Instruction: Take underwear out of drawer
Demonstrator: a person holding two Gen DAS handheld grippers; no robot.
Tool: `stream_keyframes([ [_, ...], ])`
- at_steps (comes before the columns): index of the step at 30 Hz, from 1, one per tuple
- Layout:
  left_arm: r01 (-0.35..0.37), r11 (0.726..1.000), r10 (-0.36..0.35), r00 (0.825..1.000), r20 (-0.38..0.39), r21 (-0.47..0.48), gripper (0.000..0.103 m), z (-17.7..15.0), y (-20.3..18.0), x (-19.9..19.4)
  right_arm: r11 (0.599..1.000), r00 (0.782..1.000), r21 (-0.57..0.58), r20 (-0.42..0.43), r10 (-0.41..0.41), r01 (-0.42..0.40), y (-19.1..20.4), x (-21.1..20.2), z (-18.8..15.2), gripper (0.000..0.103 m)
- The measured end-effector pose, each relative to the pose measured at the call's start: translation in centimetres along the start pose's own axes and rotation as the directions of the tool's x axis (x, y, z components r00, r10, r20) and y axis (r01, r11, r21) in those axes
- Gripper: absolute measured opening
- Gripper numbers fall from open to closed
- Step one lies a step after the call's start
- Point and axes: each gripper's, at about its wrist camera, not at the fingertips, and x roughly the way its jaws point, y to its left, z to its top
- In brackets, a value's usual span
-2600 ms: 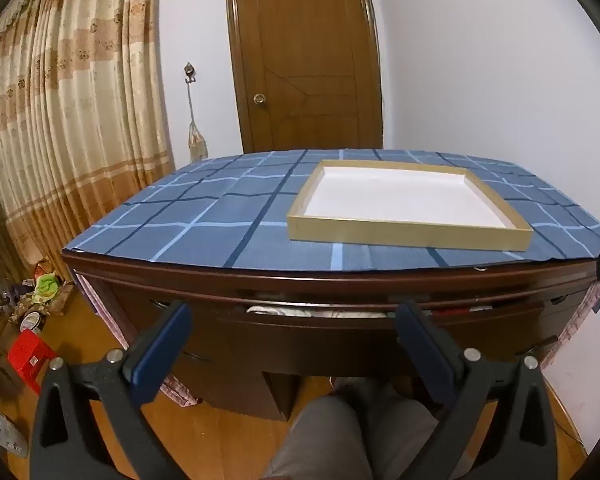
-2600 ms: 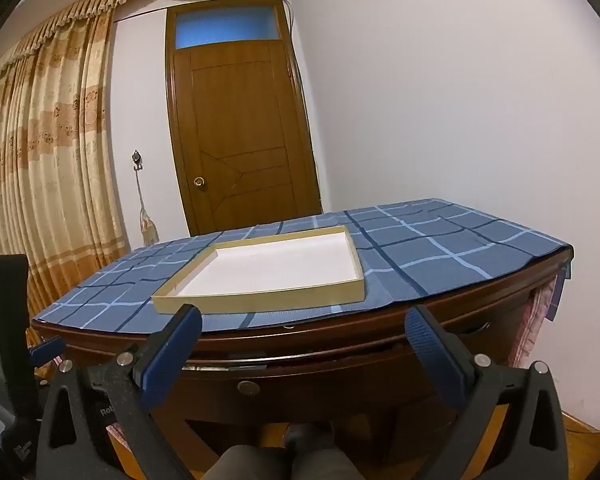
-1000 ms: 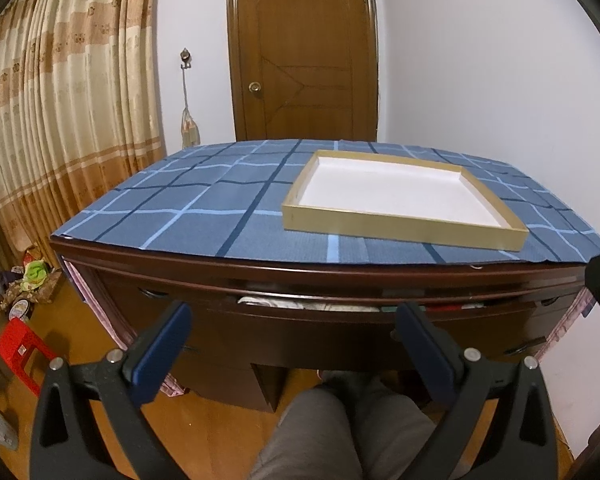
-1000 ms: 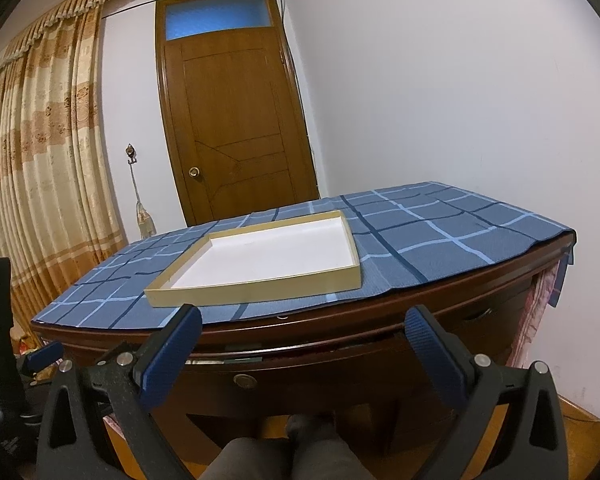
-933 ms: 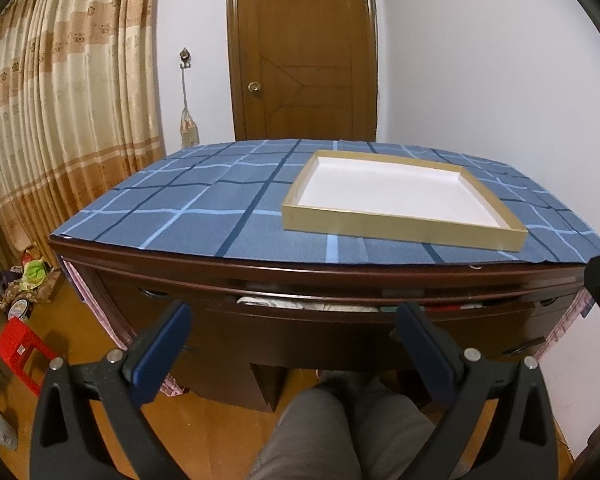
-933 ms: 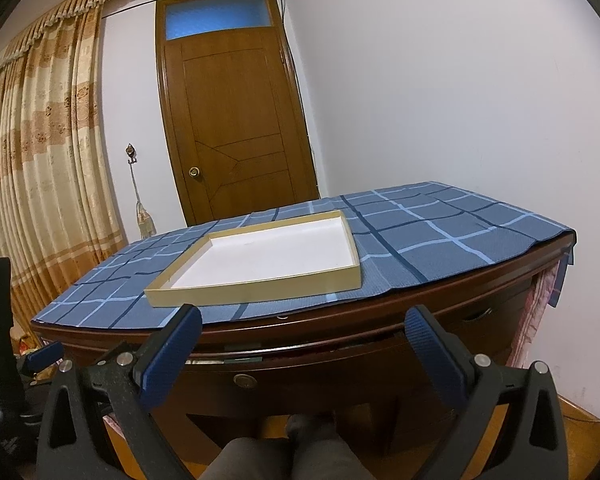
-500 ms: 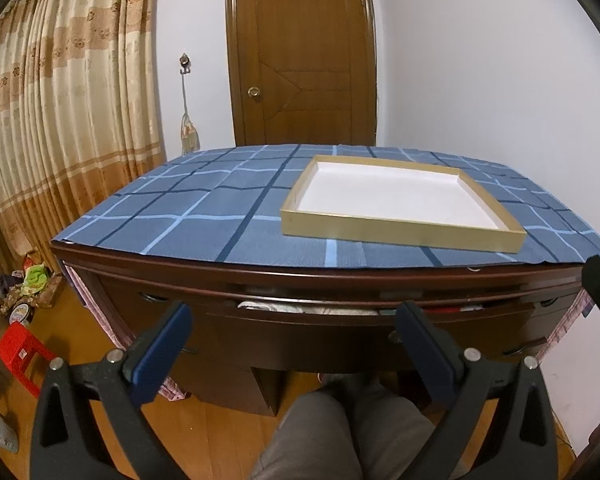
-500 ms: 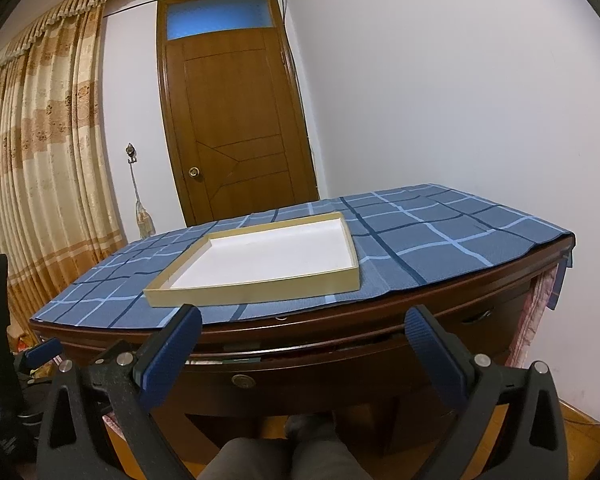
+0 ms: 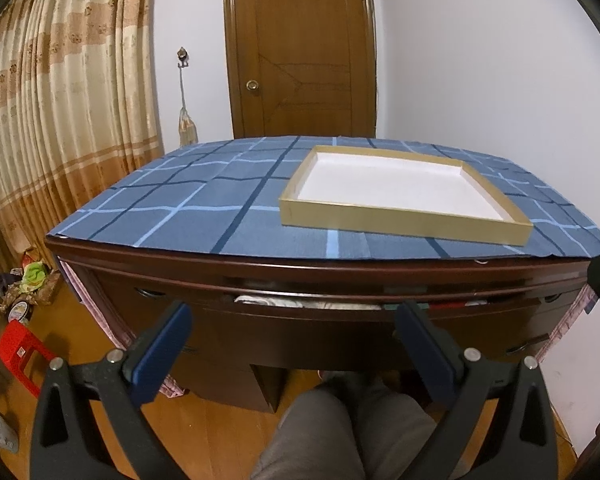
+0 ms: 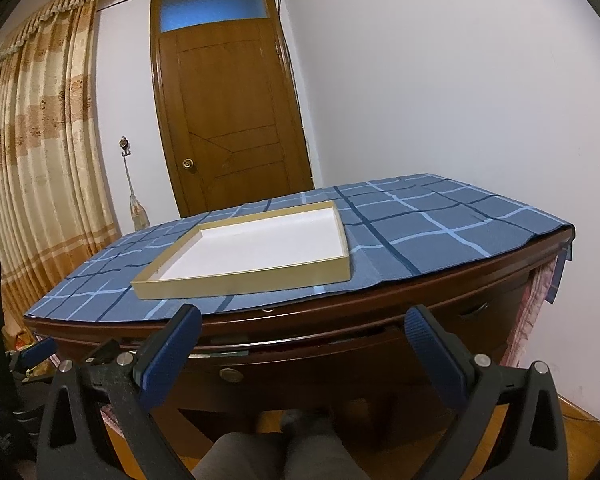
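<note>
Grippers: left [image 9: 292,322], right [image 10: 300,330] agape; drawer [image 9: 340,322] ajar, poss. cloth inside.

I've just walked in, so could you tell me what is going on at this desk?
A seated person holds the left gripper and right gripper, both open and empty, in front of the desk drawer. The drawer is open only a crack, with pale fabric showing in the gap. A shallow box sits on the checked cloth above. Nothing is out yet.
</note>
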Motion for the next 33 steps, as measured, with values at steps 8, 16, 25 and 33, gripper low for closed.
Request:
stream_keyframes([
  [8,0.001,1.000,-0.001,1.000,-0.014,0.009,0.103,-0.1,-0.6,1.6,1.000,1.000,0.013,-0.013,-0.004,0.004,-1.0,1.0,-0.1,0.103],
  [16,0.012,1.000,-0.012,0.999,-0.030,0.015,0.103,-0.3,-1.1,3.4,1.000,0.999,0.011,-0.039,-0.003,0.004,-1.7,2.6,-0.4,0.103],
  [25,0.034,0.999,-0.032,0.999,-0.041,0.039,0.103,-0.9,-1.8,5.6,0.997,0.986,0.057,-0.155,0.065,-0.057,-6.7,5.9,-2.8,0.102],
  [33,0.069,0.997,-0.066,0.994,-0.088,0.030,0.101,-0.9,-3.5,8.1,0.993,0.974,0.094,-0.208,0.093,-0.075,-10.3,9.5,-3.4,0.102],
])
